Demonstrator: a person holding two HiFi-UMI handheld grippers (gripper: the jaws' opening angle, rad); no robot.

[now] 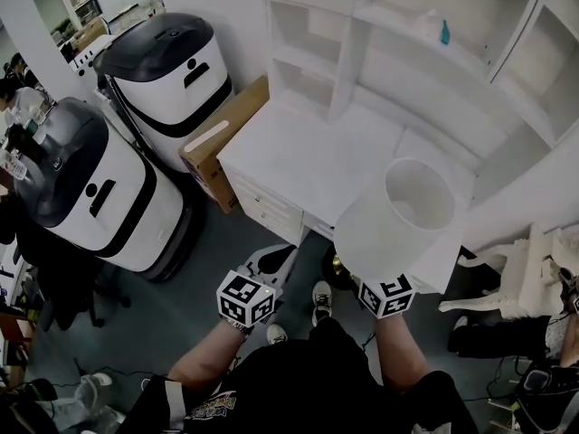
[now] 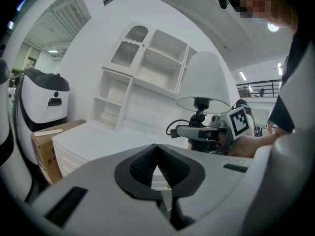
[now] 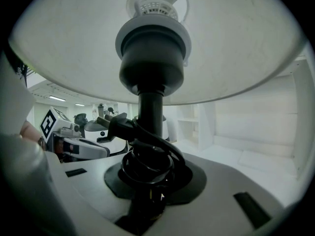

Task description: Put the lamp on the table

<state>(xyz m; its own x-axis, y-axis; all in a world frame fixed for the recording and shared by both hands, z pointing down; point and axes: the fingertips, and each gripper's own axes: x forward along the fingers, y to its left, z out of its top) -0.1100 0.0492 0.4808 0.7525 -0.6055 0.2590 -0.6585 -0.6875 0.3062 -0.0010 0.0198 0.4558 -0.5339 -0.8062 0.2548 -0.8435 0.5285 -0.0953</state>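
Lamp (image 1: 391, 229) with a smooth white tapered shade (image 3: 236, 43) hung near the flat white bench (image 1: 308, 161), its round black stem (image 3: 150, 112), wound with cord (image 3: 147, 163), clamped in the right gripper (image 3: 147, 191). Left gripper (image 2: 157, 167) was closed, empty.

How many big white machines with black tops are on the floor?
2. One white machine with a black top stands beside the brown cardboard box; the other machine stands left of it, nearer the person. Others may be hidden outside the view.
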